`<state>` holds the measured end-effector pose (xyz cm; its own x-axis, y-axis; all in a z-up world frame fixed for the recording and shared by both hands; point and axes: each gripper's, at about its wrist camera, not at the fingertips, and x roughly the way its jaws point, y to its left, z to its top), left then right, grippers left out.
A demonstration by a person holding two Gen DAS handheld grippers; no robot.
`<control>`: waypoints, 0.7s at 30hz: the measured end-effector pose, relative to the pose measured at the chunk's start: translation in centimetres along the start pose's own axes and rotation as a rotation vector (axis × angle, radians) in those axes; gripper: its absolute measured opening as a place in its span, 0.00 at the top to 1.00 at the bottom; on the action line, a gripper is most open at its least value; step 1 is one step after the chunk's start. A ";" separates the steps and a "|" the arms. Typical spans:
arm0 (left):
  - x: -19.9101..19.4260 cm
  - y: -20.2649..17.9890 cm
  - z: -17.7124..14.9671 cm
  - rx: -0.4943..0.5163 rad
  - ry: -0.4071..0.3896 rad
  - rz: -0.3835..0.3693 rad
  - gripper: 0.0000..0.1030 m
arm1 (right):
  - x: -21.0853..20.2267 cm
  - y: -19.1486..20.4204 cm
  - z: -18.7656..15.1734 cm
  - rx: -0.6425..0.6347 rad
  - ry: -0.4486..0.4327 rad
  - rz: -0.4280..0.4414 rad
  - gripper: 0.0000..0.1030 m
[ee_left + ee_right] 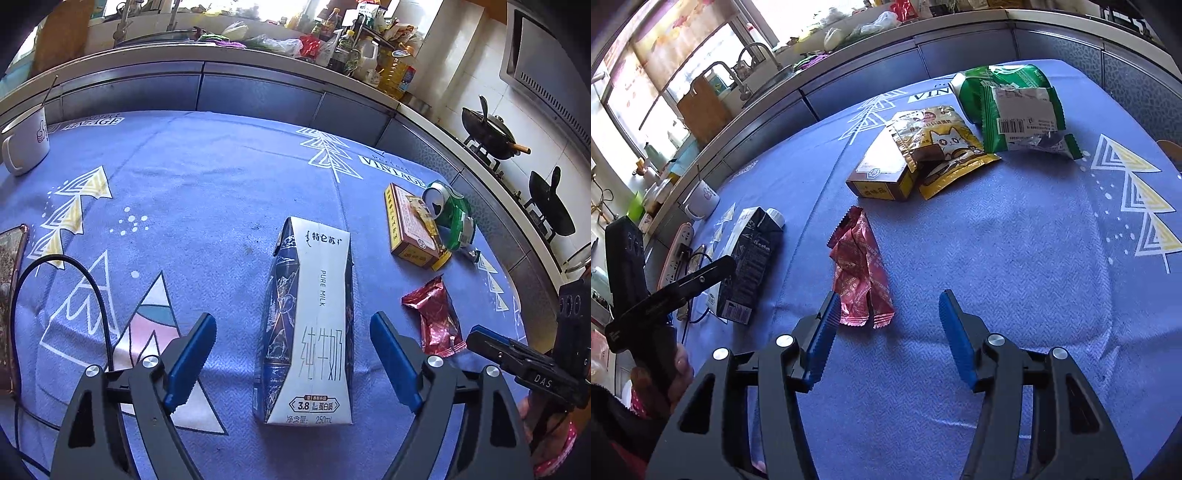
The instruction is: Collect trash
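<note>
A blue-and-white milk carton (310, 325) lies flat on the blue tablecloth (221, 184). My left gripper (291, 321) is open and straddles it, with neither pad touching. A crumpled red wrapper (858, 266) lies just inside the left finger of my right gripper (890, 295), which is open with clear cloth between its pads. Farther back sit a brown and yellow box (882, 173), a yellow cat-print pouch (945, 147) and a green packet (1015, 107). The wrapper (434, 317), box (410, 229) and packet (454, 218) also show right of the carton.
A white mug (26, 144) stands at the far left and a phone (9, 295) with a black cable (92, 280) lies at the left edge. A power strip (677, 251) lies beyond the carton (750, 258). Behind the table runs a cluttered kitchen counter (258, 55) with woks on a stove (491, 136).
</note>
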<state>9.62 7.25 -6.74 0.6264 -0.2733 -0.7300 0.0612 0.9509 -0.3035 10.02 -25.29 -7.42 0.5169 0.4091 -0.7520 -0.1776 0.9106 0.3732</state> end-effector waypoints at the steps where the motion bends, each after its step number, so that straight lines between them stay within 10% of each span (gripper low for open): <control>1: 0.1 -0.1 0.0 0.000 0.002 0.003 0.18 | 0.1 -0.1 0.0 0.001 0.002 0.004 0.46; 17: 0.6 -0.7 -0.5 0.023 0.028 0.029 0.41 | 1.6 1.1 -0.6 -0.018 0.009 0.031 0.46; 21: 0.7 -1.0 -0.7 0.037 0.020 0.035 0.47 | 1.8 1.3 -0.5 -0.030 0.007 0.028 0.59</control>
<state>9.48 5.99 -7.34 0.6130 -0.2426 -0.7519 0.0690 0.9645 -0.2549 10.30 -23.31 -8.57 0.5059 0.4347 -0.7451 -0.2167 0.9001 0.3780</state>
